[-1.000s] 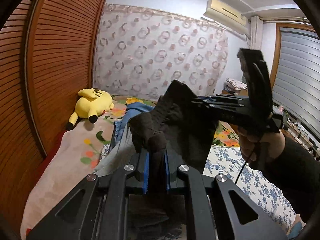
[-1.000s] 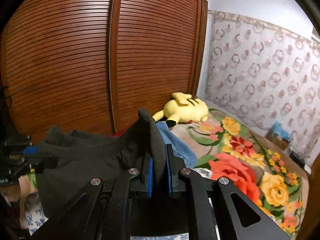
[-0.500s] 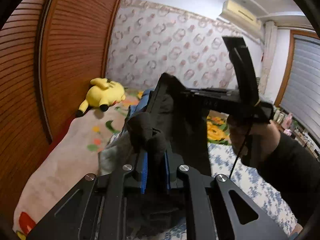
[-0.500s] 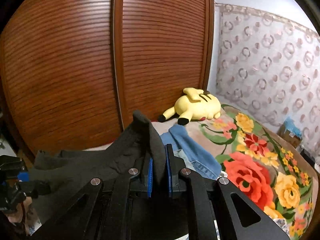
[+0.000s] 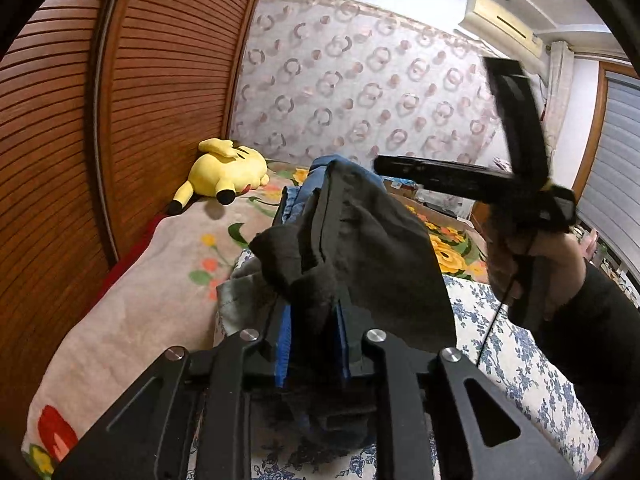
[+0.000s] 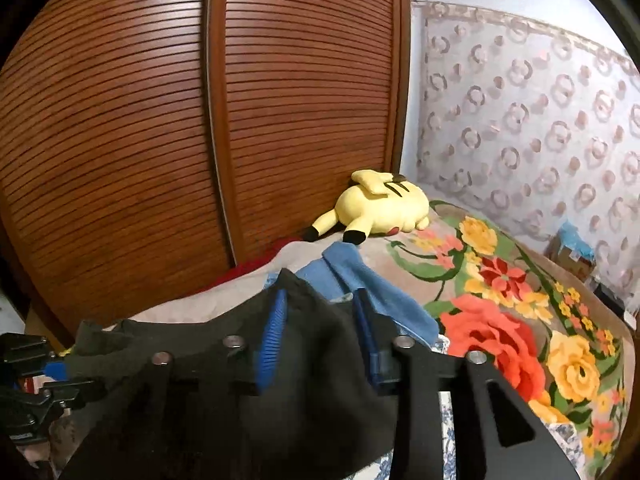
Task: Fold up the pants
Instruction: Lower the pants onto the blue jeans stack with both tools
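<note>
- L gripper point(image 5: 311, 344): jaws opening; a bunched fold of the dark pants point(image 5: 372, 256) sits between the blue pads point(image 5: 283, 344), cloth filling the gap and touching both.
- R gripper point(image 6: 320, 344): jaws opening, spread wider; pants point(image 6: 312, 364) lie slack between and over the pads, not pinched.
- Pants span from one set of jaws to the other, draped over a blue garment point(image 6: 360, 284) just beyond the R jaws.
- R gripper point(image 5: 460, 178) seen from L view: ahead and right of the L jaws, a hand point(image 5: 532, 264) and dark sleeve on its grip.
- Floral blanket point(image 6: 500, 320) on the bed spreads beyond and right of the R jaws.
- Yellow plush toy point(image 5: 226, 170) further out, left of the L jaws, against the slatted wood doors point(image 6: 200, 120).
- Patterned curtain point(image 5: 360, 92) at the far wall.
</note>
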Demonstrator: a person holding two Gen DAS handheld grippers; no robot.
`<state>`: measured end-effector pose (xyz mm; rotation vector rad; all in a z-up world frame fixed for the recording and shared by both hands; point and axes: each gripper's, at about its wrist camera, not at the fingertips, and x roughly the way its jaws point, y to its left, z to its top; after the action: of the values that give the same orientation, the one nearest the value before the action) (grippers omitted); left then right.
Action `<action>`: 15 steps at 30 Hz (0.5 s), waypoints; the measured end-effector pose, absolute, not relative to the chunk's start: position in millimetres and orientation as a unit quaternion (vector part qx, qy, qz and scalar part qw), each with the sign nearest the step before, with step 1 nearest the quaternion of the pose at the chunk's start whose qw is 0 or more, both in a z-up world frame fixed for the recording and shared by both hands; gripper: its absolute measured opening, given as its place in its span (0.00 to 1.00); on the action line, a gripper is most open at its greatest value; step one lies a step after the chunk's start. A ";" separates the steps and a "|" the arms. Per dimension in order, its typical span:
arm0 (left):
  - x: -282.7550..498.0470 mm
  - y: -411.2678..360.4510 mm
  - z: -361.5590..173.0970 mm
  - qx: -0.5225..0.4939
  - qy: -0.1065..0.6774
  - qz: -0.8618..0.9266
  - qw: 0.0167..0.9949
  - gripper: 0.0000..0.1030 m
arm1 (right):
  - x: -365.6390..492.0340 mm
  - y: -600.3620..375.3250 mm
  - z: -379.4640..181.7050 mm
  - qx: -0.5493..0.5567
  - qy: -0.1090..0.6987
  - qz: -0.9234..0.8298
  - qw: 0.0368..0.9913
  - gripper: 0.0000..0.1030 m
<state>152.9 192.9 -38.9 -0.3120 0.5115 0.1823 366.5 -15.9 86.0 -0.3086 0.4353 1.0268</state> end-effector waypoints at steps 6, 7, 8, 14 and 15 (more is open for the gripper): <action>152.3 195.9 -44.6 -0.153 0.256 0.102 0.949 0.39 | 365.5 -29.5 69.2 -0.151 0.232 0.503 0.819 0.36; 152.4 196.7 -44.9 -0.156 0.257 0.102 0.948 0.42 | 368.3 -29.1 65.9 -0.154 0.234 0.497 0.821 0.36; 151.7 197.9 -45.6 -0.159 0.258 0.102 0.947 0.44 | 370.5 -28.5 62.7 -0.154 0.239 0.493 0.822 0.36; 152.7 196.8 -45.9 -0.140 0.271 0.114 0.945 0.60 | 389.2 -21.3 51.3 -0.143 0.263 0.468 0.831 0.36; 151.4 194.7 -45.1 -0.137 0.270 0.114 0.946 0.64 | 390.9 -17.9 51.1 -0.145 0.266 0.465 0.832 0.36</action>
<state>151.4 194.7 -45.1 -0.2788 0.5503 0.2315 390.9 -17.9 51.1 -0.3066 0.5643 0.9859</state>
